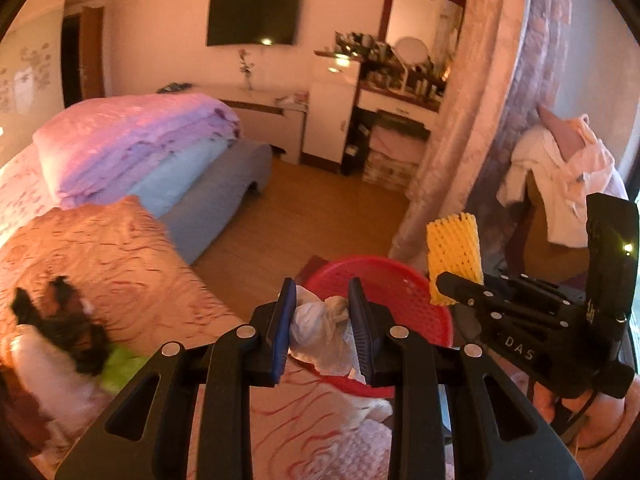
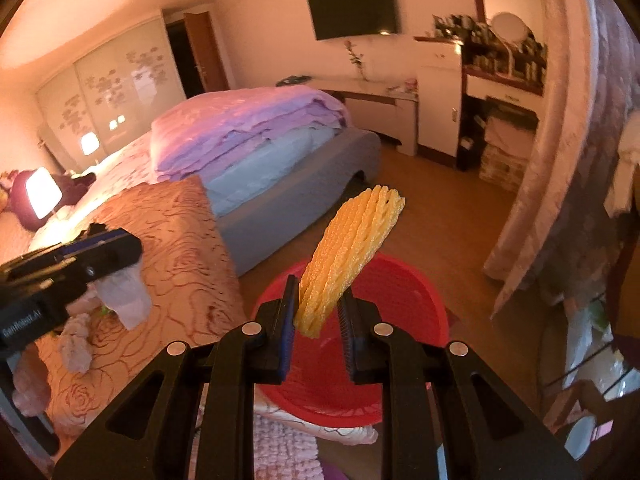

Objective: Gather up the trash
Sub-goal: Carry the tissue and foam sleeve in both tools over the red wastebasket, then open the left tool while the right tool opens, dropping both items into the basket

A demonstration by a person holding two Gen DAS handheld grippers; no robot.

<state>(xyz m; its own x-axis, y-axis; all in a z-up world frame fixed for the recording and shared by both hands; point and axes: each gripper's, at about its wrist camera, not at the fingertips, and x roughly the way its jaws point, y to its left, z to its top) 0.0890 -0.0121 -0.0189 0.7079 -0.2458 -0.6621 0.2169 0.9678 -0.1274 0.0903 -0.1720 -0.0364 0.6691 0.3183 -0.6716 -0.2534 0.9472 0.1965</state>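
My left gripper (image 1: 323, 312) is shut on a crumpled white tissue (image 1: 320, 334), held just in front of a red mesh basket (image 1: 404, 292). The same tissue (image 2: 124, 300) hangs from that gripper at the left of the right wrist view. My right gripper (image 2: 318, 312) is shut on a yellow foam fruit net (image 2: 352, 248) that sticks up over the red basket (image 2: 404, 300). In the left wrist view the right gripper (image 1: 444, 280) holds that net (image 1: 454, 254) over the basket's right rim.
The basket stands by the edge of a bed with an orange rose-patterned cover (image 2: 172, 248). Folded purple and blue quilts (image 2: 248, 128) lie further back. A wooden floor (image 2: 432, 216), a curtain (image 2: 544, 160) and a dressing table (image 2: 504, 80) lie beyond. A dark plush toy (image 1: 64, 320) lies at left.
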